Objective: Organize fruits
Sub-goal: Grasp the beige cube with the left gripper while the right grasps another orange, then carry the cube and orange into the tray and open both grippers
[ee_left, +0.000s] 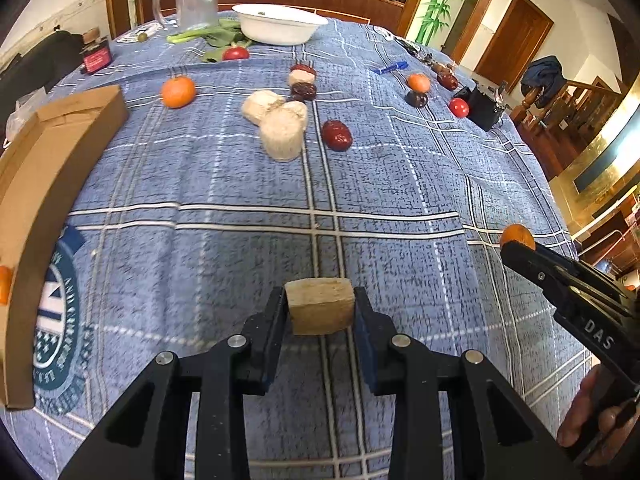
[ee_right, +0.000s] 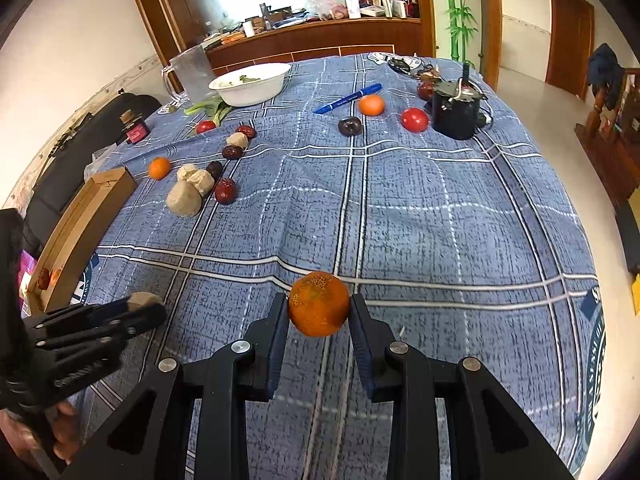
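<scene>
Left gripper: the left gripper [ee_left: 320, 312] was clamped on a pale tan chunk [ee_left: 320, 311], held above the blue plaid cloth [ee_left: 400, 184], near the table's front edge

Right gripper: the right gripper [ee_right: 319, 305] was pinching an orange mandarin [ee_right: 319, 304] between both pads, also off the cloth by the look of it

Box: the cardboard box [ee_right: 76, 232] lay open along the left side; a dark red fruit [ee_right: 44, 278] and something orange beside it already sat inside, so a small part of the sorting looked done

In hand: two pieces were in transit, probably toward that box, though neither was over it yet

Left on the cloth: a mandarin [ee_left: 178, 91] near the box's far end, a cluster of pale chunks [ee_left: 280, 120] with red dates [ee_left: 337, 135] around them, and farther right another mandarin [ee_right: 371, 105], a dark plum-like fruit [ee_right: 350, 126] and a red tomato [ee_right: 415, 120]; most of the job seemed to remain

Far end: a white bowl [ee_right: 252, 84] with greens beside it, and a clear jug [ee_right: 192, 76]

Hard to tell: what the pale chunks were, fruit or root, could not be made out

Cut off: most of the box interior was hidden behind its wall, so its count was uncertain; in the left view only an orange sliver showed at the frame edge

Small things: the clutter at the table's far right corner was too small to name
</scene>
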Demonstrator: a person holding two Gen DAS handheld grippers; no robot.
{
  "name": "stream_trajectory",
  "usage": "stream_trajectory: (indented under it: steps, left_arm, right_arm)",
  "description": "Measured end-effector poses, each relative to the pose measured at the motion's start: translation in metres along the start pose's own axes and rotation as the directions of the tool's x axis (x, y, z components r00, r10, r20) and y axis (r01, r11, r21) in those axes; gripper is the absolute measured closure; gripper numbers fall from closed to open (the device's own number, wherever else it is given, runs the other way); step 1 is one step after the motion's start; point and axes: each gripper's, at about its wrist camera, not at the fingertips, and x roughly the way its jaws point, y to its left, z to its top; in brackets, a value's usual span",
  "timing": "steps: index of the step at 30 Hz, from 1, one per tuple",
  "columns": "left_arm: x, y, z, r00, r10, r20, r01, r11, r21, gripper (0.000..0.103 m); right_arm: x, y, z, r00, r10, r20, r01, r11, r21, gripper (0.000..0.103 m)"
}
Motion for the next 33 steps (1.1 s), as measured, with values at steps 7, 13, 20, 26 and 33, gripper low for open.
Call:
stream_trajectory:
  steps: [7,13,20,26,33]
  left_arm:
    - [-0.024,0.013,-0.005,1.000,-0.005,0.031,0.004,1.000,0.013,0.072]
    - [-0.042,0.034,-0.004,0.998,-0.025,0.064,0.024,0.999,0.027,0.072]
    - [-0.058,0.070,-0.003,0.995,-0.020,0.096,0.018,0.999,0.026,0.072]
    - [-0.071,0.105,0.002,0.992,-0.013,0.123,0.013,1.000,-0.003,0.072]
    - [-0.081,0.152,0.004,0.990,0.012,0.139,-0.003,0.998,-0.066,0.071]
  right_arm:
    - [-0.011,0.015,-0.007,1.000,-0.002,0.022,0.002,1.000,0.002,0.071]
    - [-0.016,0.038,-0.008,0.999,-0.032,0.033,0.032,0.999,0.004,0.071]
    - [-0.008,0.074,-0.008,0.999,-0.045,0.018,0.045,0.999,0.003,0.071]
    - [0.002,0.117,-0.001,0.999,-0.042,0.005,0.042,0.998,-0.045,0.071]
    - [0.016,0.168,0.010,1.000,-0.017,-0.001,0.017,0.993,-0.113,0.070]
